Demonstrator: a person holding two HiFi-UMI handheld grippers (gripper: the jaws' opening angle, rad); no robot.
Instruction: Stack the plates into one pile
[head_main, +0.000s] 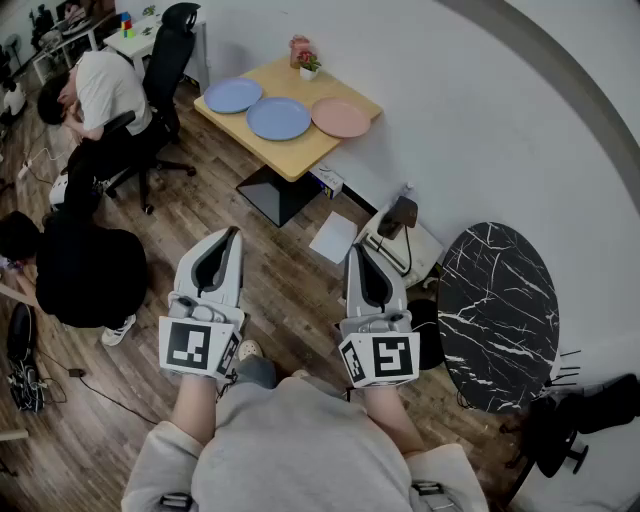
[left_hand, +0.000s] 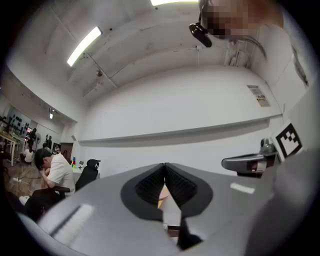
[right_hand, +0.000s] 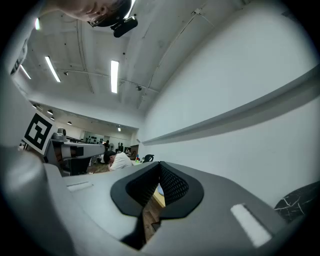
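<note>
Shut tight and empty: left tongs (head_main: 236, 232) and right tongs (head_main: 352, 250), side by side above the wood floor (head_main: 150, 235). Way off ahead on the yellow counter (head_main: 292, 155), unstacked in a row: blue plate (head_main: 233, 95), second blue plate (head_main: 279, 118), pink plate (head_main: 341, 117).

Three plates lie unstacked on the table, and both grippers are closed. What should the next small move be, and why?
Probably step closer to the wooden table. A blue plate, a second blue plate and a pink plate lie side by side there, well ahead of the left gripper and right gripper, whose jaws are shut on nothing.
</note>
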